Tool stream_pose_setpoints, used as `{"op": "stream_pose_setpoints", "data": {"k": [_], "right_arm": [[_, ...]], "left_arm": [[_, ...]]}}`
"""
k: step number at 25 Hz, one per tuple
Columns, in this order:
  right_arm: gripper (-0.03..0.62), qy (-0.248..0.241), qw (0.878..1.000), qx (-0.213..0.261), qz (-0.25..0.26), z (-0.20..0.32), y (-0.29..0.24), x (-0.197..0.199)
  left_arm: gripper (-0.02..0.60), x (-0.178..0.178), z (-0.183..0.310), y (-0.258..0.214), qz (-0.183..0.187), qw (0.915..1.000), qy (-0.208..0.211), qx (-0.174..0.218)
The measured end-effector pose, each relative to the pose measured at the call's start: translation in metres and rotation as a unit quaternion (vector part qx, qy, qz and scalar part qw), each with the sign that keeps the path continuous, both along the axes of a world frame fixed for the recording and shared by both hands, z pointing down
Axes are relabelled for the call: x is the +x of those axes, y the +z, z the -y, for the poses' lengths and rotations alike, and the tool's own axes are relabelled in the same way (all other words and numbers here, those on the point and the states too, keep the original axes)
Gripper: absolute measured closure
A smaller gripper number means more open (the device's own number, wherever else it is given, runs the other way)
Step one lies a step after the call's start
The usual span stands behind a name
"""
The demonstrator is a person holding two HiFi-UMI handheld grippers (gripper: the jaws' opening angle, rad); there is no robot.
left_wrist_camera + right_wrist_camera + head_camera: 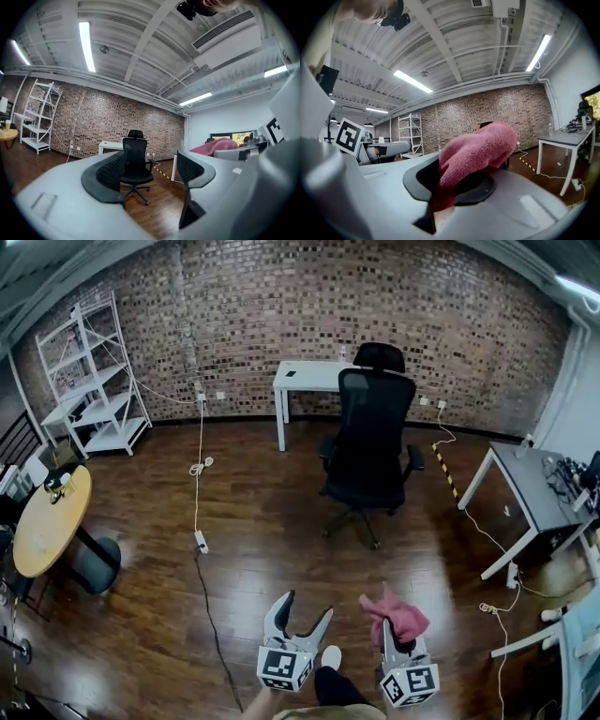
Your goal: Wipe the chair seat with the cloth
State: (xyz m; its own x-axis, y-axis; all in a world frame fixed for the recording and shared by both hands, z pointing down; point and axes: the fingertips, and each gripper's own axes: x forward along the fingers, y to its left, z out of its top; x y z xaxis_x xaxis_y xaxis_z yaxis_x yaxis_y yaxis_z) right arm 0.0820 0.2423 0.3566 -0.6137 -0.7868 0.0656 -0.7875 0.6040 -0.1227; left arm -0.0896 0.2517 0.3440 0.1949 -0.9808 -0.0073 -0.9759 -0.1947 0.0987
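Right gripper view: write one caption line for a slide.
Right gripper shut on a pink cloth, facing a brick wall and white shelving across the room.

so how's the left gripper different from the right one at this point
The left gripper has its tongs apart and holds nothing; the right gripper has its tongs shut on the pink cloth. The left gripper view shows the black chair clear between its tongs, while in the right gripper view the cloth covers most of it. Both are held low, far short of the chair.
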Motion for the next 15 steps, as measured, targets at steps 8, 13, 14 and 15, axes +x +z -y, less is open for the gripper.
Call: {"op": "stream_pose_setpoints", "data": {"k": [8,13,14,15], "right_arm": [[0.553,-0.042,0.999,0.005,0.023,0.170,-0.007,-0.015],[0.553,-0.052,0.998,-0.012,0.020,0.244,-0.001,-0.020],[0.553,-0.054,0.998,-0.015,0.017,0.254,0.002,-0.020],[0.553,-0.055,0.998,-0.019,0.015,0.265,0.004,-0.020]], "left_arm": [[0.250,-0.016,0.166,-0.060,0.028,0.9990,-0.018,0.029],[0.255,-0.027,0.234,-0.058,0.024,0.9989,-0.036,0.016],[0.255,-0.028,0.248,-0.051,0.019,0.9991,-0.036,0.009],[0.255,-0.029,0.263,-0.046,0.015,0.9994,-0.033,0.003]]}}
